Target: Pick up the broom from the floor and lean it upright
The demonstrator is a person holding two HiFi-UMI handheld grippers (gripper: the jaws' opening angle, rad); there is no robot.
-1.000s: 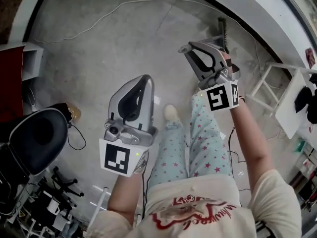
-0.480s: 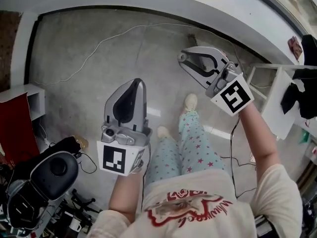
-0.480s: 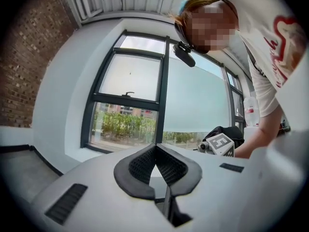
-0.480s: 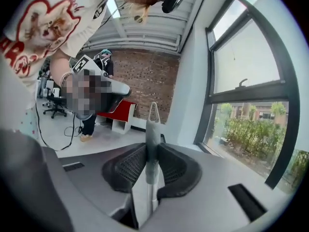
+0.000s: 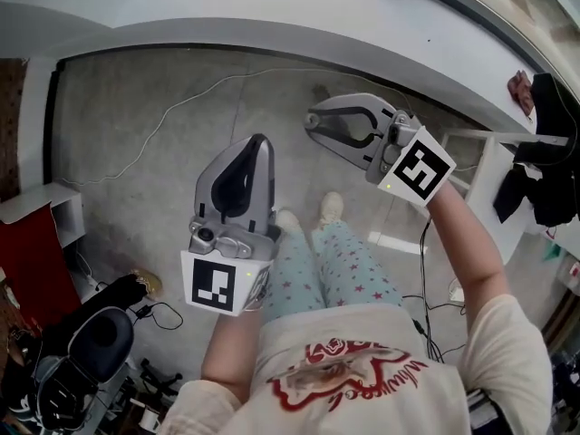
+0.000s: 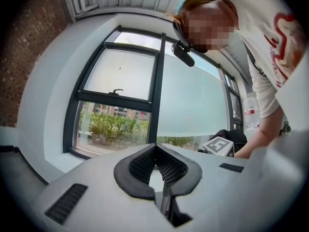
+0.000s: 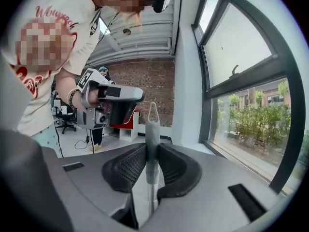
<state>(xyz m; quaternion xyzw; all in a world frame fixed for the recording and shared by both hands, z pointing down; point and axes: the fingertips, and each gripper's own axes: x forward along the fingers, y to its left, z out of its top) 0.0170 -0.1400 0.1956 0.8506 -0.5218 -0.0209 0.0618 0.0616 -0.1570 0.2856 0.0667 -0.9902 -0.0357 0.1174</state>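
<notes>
The left gripper is held out over the grey floor. Its fingers are pressed together with nothing in them, and it points at a big window. To its right, the right gripper has its fingers clamped on the broom. The broom's thin grey handle stands straight up between them, with a loop at its top. Its brush end cannot be made out.

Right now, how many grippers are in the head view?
2. The left gripper sits centre-left over the floor, jaws together, empty. The right gripper is upper right of it, shut on the broom handle. None looks hidden.
</notes>
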